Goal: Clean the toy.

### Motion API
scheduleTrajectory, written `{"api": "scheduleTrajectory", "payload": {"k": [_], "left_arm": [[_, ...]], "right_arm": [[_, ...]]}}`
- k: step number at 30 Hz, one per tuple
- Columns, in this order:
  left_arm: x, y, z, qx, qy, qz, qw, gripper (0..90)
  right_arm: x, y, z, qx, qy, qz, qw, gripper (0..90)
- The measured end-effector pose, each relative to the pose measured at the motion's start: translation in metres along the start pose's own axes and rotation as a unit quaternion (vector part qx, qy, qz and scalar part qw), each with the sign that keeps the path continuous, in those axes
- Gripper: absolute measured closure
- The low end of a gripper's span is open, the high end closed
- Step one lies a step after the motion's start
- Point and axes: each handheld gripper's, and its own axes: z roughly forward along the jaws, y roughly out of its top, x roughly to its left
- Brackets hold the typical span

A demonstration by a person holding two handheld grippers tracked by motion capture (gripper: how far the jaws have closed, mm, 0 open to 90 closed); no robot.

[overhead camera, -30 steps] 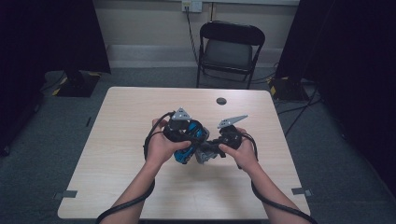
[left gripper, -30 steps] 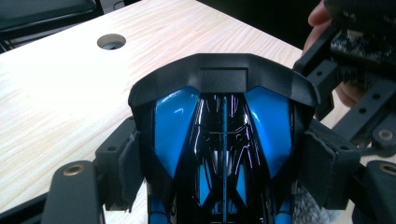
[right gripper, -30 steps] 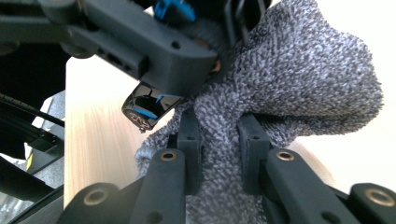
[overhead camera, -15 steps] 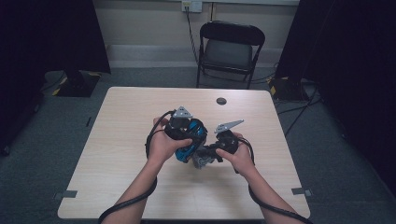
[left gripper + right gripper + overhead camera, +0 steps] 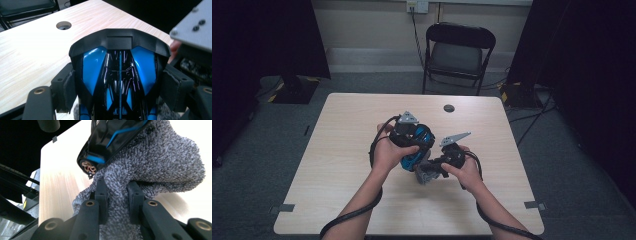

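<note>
text: none legible | labels: none | signs: none (all three views checked)

Glossy blue-and-black toy car [image 5: 120,75] above the table's middle — fuzzy grey cloth [image 5: 160,167] against its underside.

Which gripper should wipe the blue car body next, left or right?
Probably right: the right gripper is pinched shut on the grey cloth, which lies against the blue car body. The left gripper is clamped on that body, steadying it.
</note>
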Motion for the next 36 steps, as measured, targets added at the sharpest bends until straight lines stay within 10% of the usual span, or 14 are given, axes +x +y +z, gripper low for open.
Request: {"api": "scheduleTrajectory", "payload": {"k": [25, 36], "left_arm": [[0.013, 0.007, -0.012, -0.032, 0.021, -0.020, 0.9991, 25.3], [0.036, -0.009, -0.031, -0.023, 0.059, -0.036, 0.9974, 25.3]], "right_arm": [[0.013, -0.008, 0.037, 0.041, 0.041, -0.008, 0.9983, 75.5], [0.003, -0.003, 0.027, 0.052, 0.020, -0.014, 0.9984, 75.5]]}}
